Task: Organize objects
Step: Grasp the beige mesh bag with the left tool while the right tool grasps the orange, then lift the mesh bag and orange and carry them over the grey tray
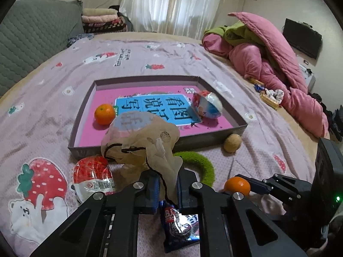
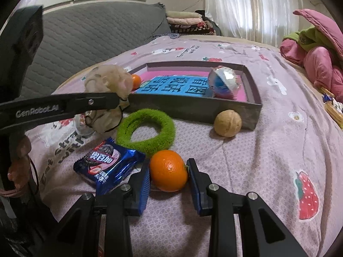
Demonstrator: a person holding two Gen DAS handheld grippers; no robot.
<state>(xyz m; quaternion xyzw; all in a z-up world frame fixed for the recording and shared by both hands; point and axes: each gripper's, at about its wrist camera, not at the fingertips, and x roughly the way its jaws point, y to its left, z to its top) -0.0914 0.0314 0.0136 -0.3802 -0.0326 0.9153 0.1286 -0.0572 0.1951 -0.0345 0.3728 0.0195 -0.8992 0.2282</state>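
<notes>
Left hand-held gripper [image 1: 167, 189] was clamped on a beige mesh pouch [image 1: 143, 141], raised at the box's [image 1: 235, 131] 6 o'clock wall. Right hand-held gripper [image 2: 168, 175] sat apart around an orange [image 2: 168, 170] on the bed [image 2: 268, 150], pads just beside it.

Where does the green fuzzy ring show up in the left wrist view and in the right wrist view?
Left wrist: the green fuzzy ring lies lower centre, partly hidden behind the beige pouch held by the left hand-held gripper.
Right wrist: the ring lies centre-left, fully visible on the bedsheet.
Shared landmark: the walnut beside the tray's near wall.
</notes>
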